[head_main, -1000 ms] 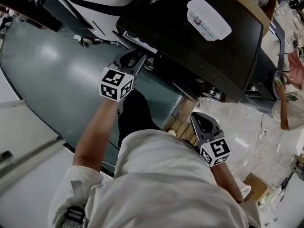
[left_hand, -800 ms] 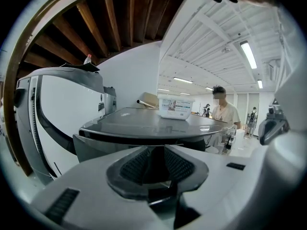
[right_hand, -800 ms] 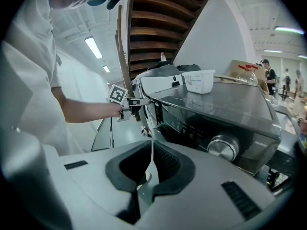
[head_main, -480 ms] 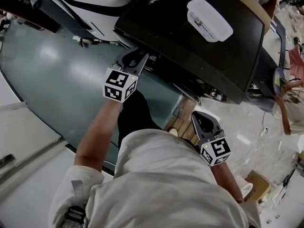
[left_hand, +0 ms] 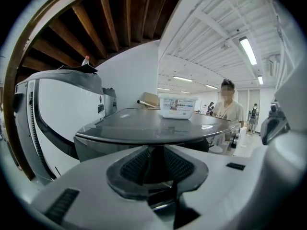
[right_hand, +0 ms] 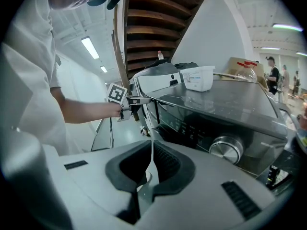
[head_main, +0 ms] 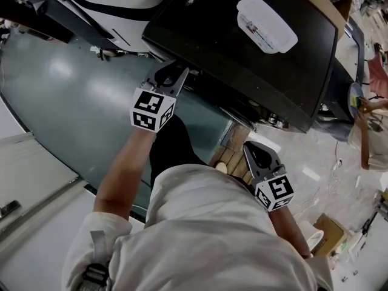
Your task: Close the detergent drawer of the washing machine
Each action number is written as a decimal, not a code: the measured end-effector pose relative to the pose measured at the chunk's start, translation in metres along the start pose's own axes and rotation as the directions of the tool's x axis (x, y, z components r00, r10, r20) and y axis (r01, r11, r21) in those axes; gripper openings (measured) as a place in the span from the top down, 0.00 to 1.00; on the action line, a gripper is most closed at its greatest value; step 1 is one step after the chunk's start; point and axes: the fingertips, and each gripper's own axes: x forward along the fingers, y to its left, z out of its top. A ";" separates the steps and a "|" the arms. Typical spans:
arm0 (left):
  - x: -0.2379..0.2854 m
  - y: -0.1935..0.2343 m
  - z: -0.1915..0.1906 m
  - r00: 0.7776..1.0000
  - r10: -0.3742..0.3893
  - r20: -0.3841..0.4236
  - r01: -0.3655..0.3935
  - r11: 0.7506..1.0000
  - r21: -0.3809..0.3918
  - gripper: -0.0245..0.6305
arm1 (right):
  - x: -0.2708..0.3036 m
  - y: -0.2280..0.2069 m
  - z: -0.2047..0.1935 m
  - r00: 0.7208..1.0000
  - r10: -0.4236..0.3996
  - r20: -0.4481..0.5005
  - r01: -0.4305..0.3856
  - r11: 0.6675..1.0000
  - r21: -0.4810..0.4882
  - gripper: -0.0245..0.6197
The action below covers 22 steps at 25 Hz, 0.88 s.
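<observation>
Little moved since prev. frames: L gripper (head_main: 179, 73) fingers just eased inward a touch; both hands otherwise in place. Item: detergent drawer (head_main: 191, 85), at front corner of washing machine (head_main: 230, 53) nearest L gripper, just ahead of its fingers. These are slightly spread, nothing clearly pinched; prob. set there to push drawer home. R gripper (head_main: 248, 147): fingers pressed together, empty, held back off machine front, idle. Plastic tub (head_main: 267, 24) on machine top. Drawer mostly hidden by L gripper; how far out, unclear.
</observation>
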 end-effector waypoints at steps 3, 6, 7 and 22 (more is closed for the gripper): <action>0.001 0.000 0.001 1.000 0.003 -0.002 -0.003 1.000 0.002 0.81 | 0.002 -0.001 0.000 1.000 0.004 -0.001 -0.004 1.000 0.002 0.93; 0.002 0.000 0.001 1.000 0.004 -0.002 -0.004 1.000 0.006 0.81 | 0.004 0.001 0.000 1.000 0.008 0.000 -0.008 1.000 0.004 0.93; 0.002 0.000 0.001 1.000 0.004 -0.002 -0.004 1.000 0.007 0.81 | 0.005 0.001 0.001 1.000 0.009 0.002 -0.009 1.000 0.003 0.93; -0.003 0.001 0.004 0.999 0.033 0.011 -0.032 0.999 -0.029 0.80 | -0.011 0.003 0.002 0.999 0.004 0.039 -0.003 1.000 -0.011 0.93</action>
